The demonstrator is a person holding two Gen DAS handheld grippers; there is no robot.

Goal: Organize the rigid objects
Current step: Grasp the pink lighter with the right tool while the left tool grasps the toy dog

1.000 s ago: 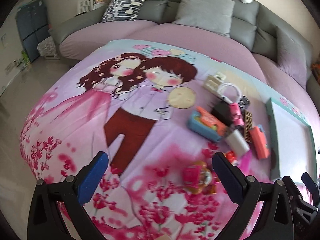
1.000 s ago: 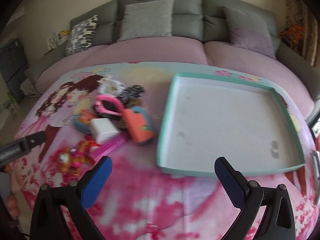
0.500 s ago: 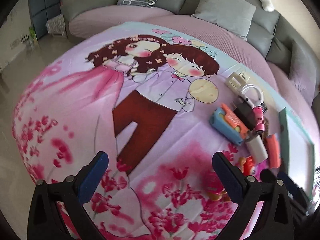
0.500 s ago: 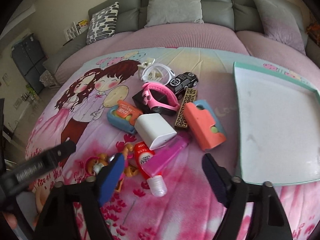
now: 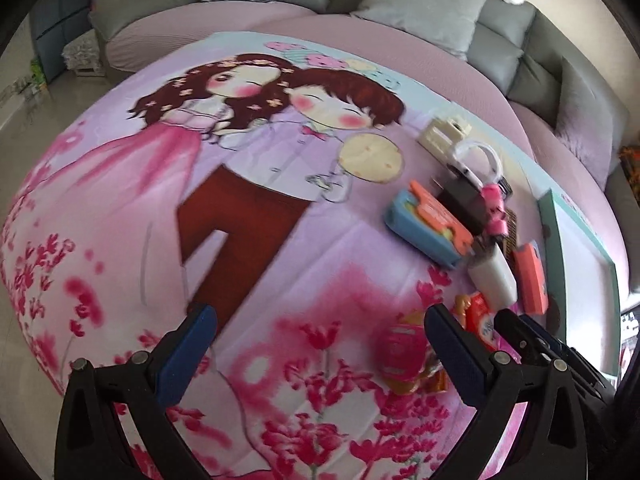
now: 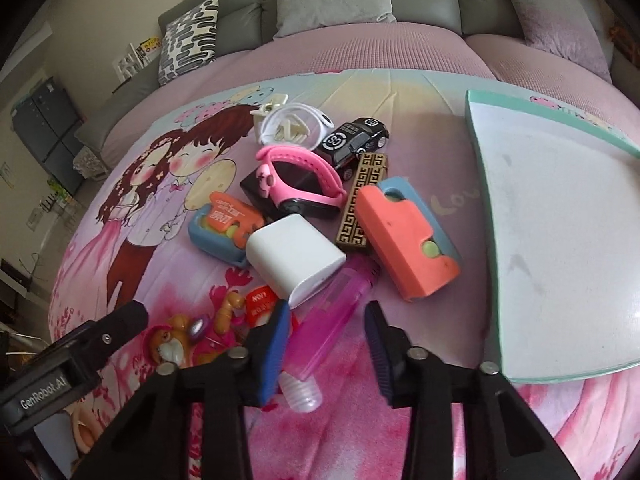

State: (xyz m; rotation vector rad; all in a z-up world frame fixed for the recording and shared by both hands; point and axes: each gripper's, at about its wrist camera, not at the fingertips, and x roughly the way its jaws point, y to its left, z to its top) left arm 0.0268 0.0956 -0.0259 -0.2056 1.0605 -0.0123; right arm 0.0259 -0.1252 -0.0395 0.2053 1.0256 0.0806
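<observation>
**Clerk:** Read me the lot, left to right.

**Me:** Item one: my left gripper (image 5: pixel 320 344), jaws standing wide, nothing between them, over the printed bedspread (image 5: pixel 248 240). At its two o'clock lay the pile.

**Clerk:** And the pile, from your right camera?

**Me:** At nine o'clock of the heap, a blue-and-orange case (image 6: pixel 224 228). Below it, at seven o'clock, a small cartoon figure toy (image 6: pixel 180 340) and a red-labelled packet (image 6: pixel 260 304). Centre: a white charger block (image 6: pixel 294 258), resting partly over the blue case. Above it, a pink watch (image 6: pixel 298 178) lying on a black box (image 6: pixel 260 190). At twelve o'clock, a coiled white cable (image 6: pixel 294 124) with a cream plug (image 6: pixel 272 106). At one o'clock, a black toy car (image 6: pixel 354 140); under that a gold-patterned bar (image 6: pixel 362 200); then a coral-and-blue case (image 6: pixel 404 240).

**Clerk:** The right gripper?

**Me:** My right gripper (image 6: pixel 328 344) had just been closing. Its jaws were narrowed around a pink clear bottle (image 6: pixel 332 324), cap end toward me. The left pad sat against it; a gap showed at the right pad. Not gripped.

**Clerk:** Last item?

**Me:** At three o'clock, a teal-rimmed tray (image 6: pixel 486 216), apart from the pile.
</observation>
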